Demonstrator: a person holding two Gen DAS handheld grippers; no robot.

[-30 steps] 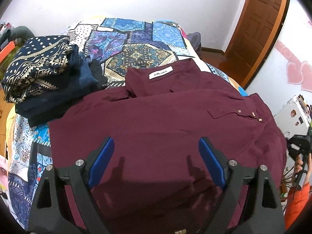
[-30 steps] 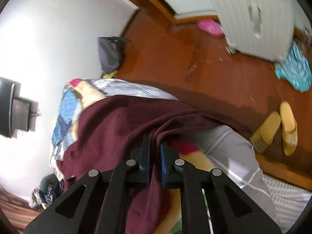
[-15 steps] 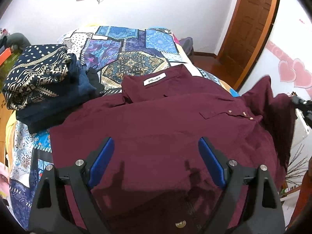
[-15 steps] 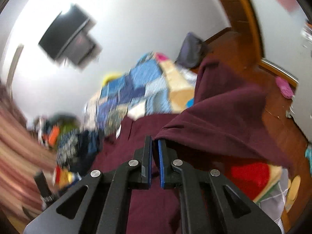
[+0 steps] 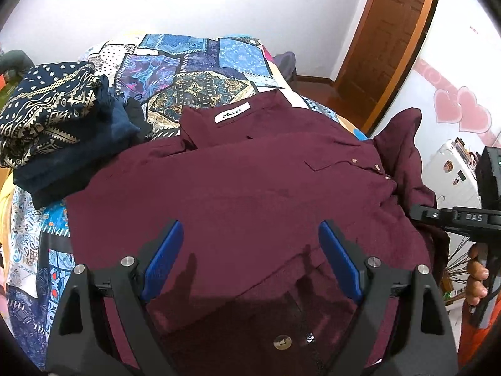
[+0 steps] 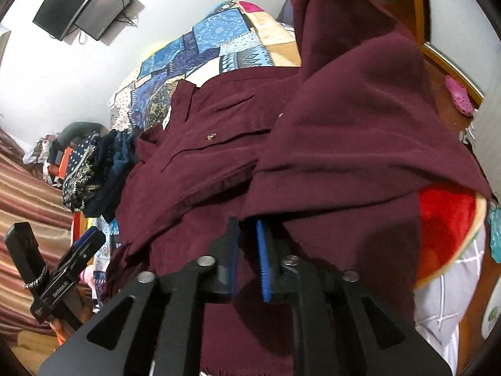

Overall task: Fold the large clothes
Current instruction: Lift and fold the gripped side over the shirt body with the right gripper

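The right hand-held gripper point(image 6: 247, 250), having swung the maroon shirt's point(image 5: 244, 194) side over, has just been loosening around the cloth, so that fold looks nearly laid; the left hand-held gripper point(image 5: 250, 263) hovers open.

Room was bright w/ even overhead light; gripper shadows fell on the maroon shirt point(image 5: 250, 194). Fisheye bent edges, dark corners; right view slightly blurred near its fingers.
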